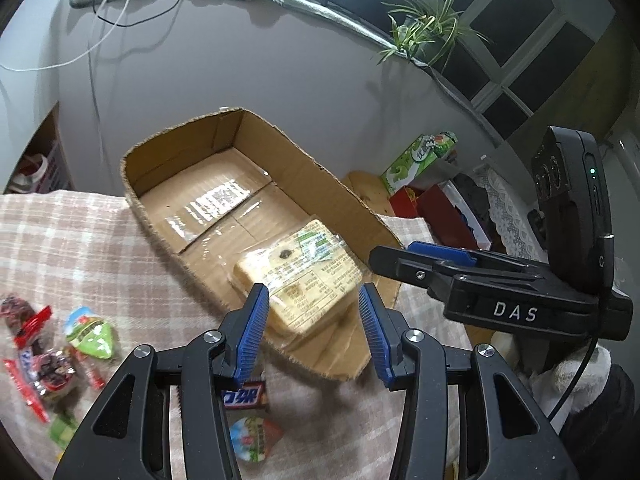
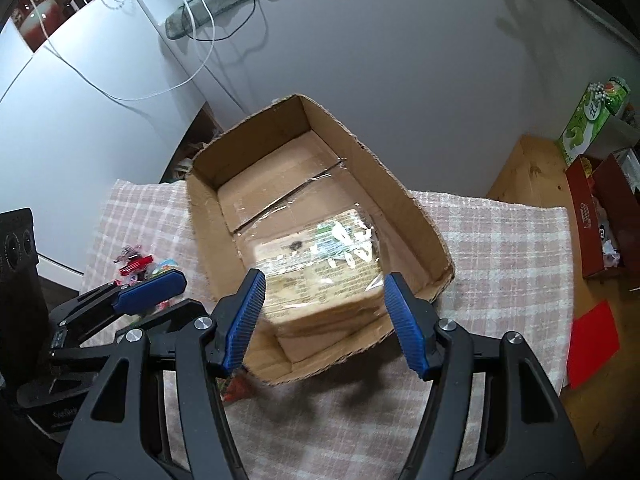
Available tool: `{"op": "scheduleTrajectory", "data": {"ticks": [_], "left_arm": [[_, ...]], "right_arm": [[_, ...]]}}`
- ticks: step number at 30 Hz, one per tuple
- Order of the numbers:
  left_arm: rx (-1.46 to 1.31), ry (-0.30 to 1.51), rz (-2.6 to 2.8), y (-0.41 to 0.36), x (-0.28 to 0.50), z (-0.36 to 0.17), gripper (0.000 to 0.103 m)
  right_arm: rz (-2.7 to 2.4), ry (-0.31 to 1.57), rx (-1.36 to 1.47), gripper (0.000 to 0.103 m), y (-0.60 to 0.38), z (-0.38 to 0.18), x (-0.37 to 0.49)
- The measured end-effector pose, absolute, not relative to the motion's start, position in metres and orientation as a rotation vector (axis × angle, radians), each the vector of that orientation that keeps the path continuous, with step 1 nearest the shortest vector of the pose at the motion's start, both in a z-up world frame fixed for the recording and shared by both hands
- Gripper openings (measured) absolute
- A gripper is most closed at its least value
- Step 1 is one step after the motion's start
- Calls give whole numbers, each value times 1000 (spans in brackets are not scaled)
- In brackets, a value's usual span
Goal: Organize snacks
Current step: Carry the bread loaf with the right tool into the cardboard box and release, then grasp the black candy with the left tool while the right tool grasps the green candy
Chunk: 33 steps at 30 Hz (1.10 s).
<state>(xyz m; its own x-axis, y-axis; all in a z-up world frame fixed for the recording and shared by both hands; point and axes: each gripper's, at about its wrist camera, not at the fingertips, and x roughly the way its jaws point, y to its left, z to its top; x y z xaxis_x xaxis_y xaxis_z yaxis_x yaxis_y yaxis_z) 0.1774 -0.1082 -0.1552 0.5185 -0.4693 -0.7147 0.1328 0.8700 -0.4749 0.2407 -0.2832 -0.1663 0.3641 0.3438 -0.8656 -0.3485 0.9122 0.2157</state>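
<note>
Because its clear wrap looks slick and its slices soft, the bread pack (image 1: 298,276) probably handles light but squashy, best taken across its short sides with a mild squeeze. It lies flat in the box (image 1: 160,152), at the near end, touching the near wall; nothing else is in the box. Left gripper (image 1: 312,332) and right gripper (image 2: 320,320) both hang above that near edge, jaws wide and holding nothing. On the checked cloth (image 1: 80,240), by its left edge, small wrapped snacks (image 1: 52,356) lie loose, outside the box.
</note>
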Motion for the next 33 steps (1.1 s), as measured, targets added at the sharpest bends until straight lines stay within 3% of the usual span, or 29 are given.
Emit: {"op": "scheduleTrajectory", "data": {"ticks": [9,18,33], "left_arm": [[-349,959,-346,-64,144,-140,47],[-329,966,-265,2,98,-137,47],[-207,1163,-225,36,36,-201,47]], "right_arm": [[492,1111,-18,65,-259,-156,187],[566,1169,-104,65,-222,-183,118],[583,1263,-215,65,-193,-245,77]]}}
